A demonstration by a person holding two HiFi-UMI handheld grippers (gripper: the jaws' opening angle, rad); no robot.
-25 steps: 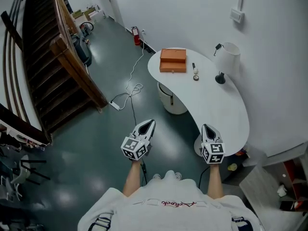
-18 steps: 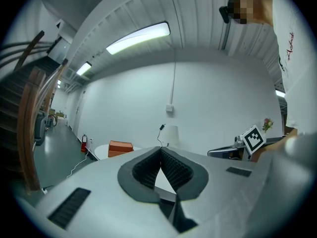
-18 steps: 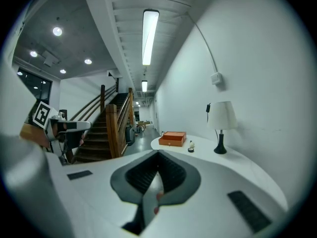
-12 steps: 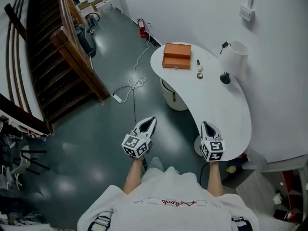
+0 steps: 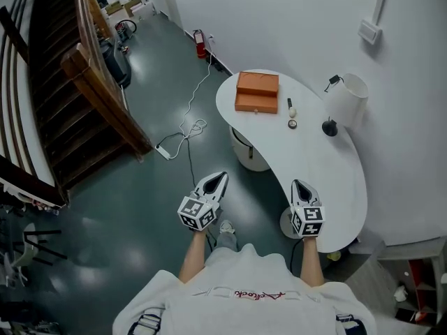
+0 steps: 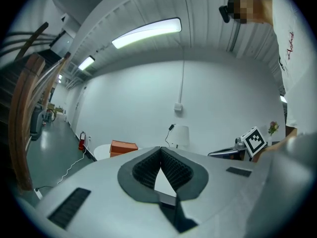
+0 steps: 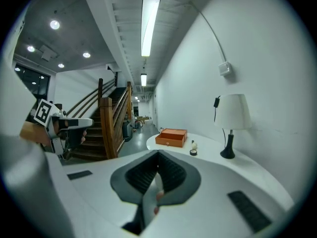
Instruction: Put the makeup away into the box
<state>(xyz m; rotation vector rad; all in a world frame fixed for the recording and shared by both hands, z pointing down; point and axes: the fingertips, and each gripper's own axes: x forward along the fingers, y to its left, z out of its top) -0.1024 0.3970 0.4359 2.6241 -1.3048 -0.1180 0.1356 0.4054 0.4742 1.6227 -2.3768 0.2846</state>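
Since the earlier frame, both tools have come closer to the desk (image 5: pixel 314 166), which now sits lower in the head view. Left: stairs (image 5: pixel 77 117) and, on the floor, a white cable (image 5: pixel 192 128). Left tool (image 5: pixel 220 178), held level over the floor short of the desk's near end; jaws pressed together, nothing pinched. Far end of the desk: an orange box (image 5: pixel 257 93), closed. Just right of it, apart from it, three small makeup items (image 5: pixel 292 114) in a short row. Right tool (image 5: pixel 299 183), over the desk's near edge, jaws likewise pressed together and empty. Far right: a white lamp (image 5: pixel 347 100) by the wall.
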